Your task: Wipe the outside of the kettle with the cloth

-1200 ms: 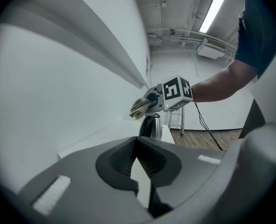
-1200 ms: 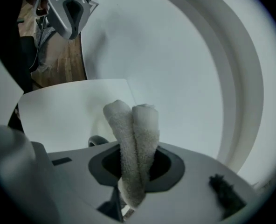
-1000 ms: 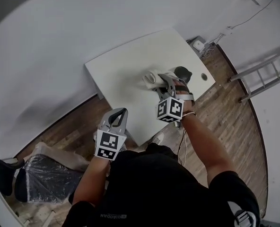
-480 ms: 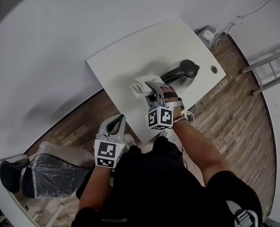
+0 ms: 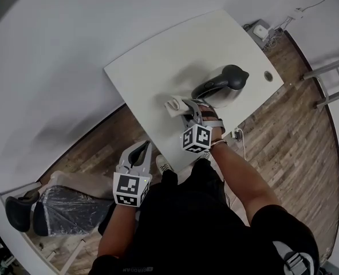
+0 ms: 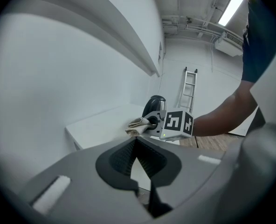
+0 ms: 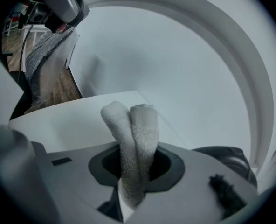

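A dark kettle point(image 5: 221, 85) stands on the white table point(image 5: 158, 62), toward its right end. My right gripper point(image 5: 184, 109) hovers just left of the kettle, shut on a folded white cloth point(image 5: 174, 104) that sticks out beyond its jaws. In the right gripper view the cloth point(image 7: 133, 134) stands up between the jaws and the kettle point(image 7: 227, 158) lies low at the right. My left gripper point(image 5: 142, 148) hangs off the table's near edge over the floor, shut with nothing in it. The left gripper view shows the kettle point(image 6: 154, 106) and cloth point(image 6: 138, 123) ahead.
A cable hole point(image 5: 268, 75) is in the table's right corner. A power adapter point(image 5: 261, 31) and a cord lie on the wood floor beyond it. A ladder point(image 5: 335, 73) leans at the right. A plastic-wrapped chair point(image 5: 66, 211) stands at the lower left. A white wall borders the table.
My right gripper, still holding the cloth, has drawn back to the left off the kettle, which now shows in full. The left gripper has stayed low beside the table edge.
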`<state>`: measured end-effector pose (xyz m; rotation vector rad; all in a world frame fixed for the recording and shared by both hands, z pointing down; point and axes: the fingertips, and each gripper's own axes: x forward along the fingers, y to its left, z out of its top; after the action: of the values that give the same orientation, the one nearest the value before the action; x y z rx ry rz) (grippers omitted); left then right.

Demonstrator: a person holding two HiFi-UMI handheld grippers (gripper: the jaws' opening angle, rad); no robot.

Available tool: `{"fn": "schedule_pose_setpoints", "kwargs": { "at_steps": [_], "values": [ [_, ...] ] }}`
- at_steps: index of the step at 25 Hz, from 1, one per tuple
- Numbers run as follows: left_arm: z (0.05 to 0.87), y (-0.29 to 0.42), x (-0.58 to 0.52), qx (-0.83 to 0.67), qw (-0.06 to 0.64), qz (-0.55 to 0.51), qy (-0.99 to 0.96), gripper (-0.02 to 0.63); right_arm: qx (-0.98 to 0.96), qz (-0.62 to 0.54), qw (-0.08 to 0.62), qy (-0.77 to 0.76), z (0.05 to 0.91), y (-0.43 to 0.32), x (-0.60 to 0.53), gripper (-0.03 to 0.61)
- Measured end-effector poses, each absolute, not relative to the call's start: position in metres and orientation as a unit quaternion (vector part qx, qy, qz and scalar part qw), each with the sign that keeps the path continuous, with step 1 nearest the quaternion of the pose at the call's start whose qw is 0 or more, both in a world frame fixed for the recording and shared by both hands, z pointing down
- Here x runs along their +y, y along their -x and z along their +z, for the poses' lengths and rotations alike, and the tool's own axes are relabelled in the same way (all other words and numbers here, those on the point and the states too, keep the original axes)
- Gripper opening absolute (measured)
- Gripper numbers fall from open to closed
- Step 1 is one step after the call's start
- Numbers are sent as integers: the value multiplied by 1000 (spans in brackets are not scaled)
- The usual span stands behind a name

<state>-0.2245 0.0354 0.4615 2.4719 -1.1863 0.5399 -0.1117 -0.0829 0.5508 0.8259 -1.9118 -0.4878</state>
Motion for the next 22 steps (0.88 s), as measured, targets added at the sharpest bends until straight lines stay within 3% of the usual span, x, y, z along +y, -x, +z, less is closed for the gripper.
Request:
{"fn": "schedule_pose_setpoints", "kwargs": {
  "at_steps": [22],
  "values": [
    [449, 170, 15, -388, 184, 168, -887, 6, -773, -68, 480, -410, 558, 13, -70, 92]
  ]
}}
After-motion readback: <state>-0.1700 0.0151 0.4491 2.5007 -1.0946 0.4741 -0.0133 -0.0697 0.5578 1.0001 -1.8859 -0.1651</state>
